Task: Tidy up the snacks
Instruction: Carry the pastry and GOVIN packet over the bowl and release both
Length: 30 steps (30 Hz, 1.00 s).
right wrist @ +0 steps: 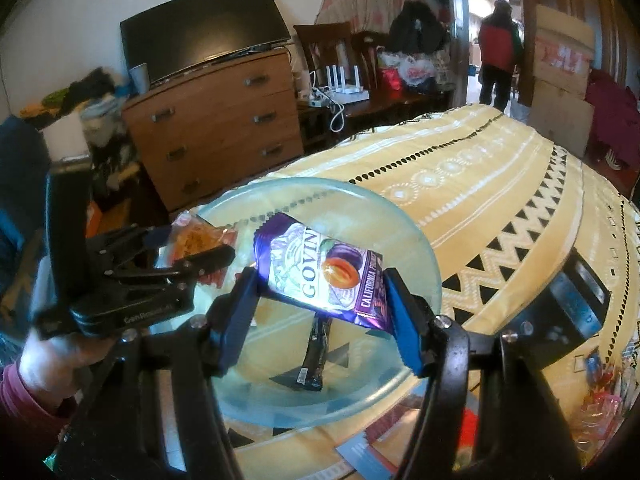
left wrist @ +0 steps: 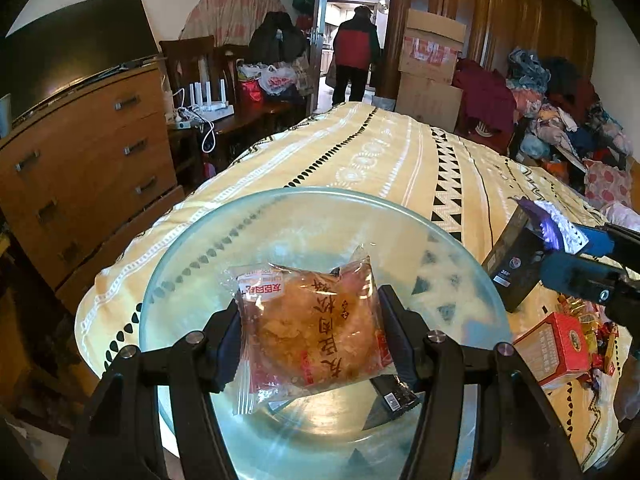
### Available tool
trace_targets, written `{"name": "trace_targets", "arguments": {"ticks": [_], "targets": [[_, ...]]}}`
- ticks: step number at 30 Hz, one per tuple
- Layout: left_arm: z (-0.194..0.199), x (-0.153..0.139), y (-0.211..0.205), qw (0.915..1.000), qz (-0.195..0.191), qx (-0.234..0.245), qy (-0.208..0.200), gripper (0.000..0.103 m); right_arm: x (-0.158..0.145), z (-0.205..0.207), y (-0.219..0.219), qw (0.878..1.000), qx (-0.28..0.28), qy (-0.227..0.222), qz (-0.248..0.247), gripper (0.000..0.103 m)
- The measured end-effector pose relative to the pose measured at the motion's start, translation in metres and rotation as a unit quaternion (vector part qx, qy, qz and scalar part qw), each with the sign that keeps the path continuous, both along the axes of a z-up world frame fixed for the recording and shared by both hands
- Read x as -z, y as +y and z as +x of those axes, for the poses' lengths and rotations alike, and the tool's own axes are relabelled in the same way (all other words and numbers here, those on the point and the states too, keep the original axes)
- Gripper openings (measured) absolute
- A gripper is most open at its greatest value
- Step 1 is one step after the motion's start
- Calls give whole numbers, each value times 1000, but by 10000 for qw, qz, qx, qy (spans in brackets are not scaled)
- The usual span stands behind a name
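My left gripper is shut on a clear packet with an orange-brown pastry and holds it over a large glass plate on the bed. My right gripper is shut on a purple prune packet over the same glass plate. A small dark snack bar lies in the plate under the packets; it also shows in the left wrist view. The left gripper with its pastry packet shows at the plate's left rim. The right gripper shows at the right.
A yellow patterned bedspread covers the bed. A red box and loose sweets lie right of the plate, with a dark box beside. A wooden dresser stands left. A person stands in the doorway.
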<state>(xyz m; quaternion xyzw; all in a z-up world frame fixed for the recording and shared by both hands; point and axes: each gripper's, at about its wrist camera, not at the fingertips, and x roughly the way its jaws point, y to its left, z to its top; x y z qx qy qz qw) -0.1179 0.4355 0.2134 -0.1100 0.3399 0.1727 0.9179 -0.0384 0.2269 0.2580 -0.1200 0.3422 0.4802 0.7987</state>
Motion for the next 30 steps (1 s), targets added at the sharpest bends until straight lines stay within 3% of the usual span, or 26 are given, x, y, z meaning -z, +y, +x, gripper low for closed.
{"name": "trace_targets", "arguments": {"ticks": [26,30], "targets": [[1,7,11,9999,-60,-78,19,63,12,-2,17,9998,-3,37,-185,66],[1,7,12,9998,-2,-183,41,69,13,-4,19,9998,-43,32,-182,69]]}}
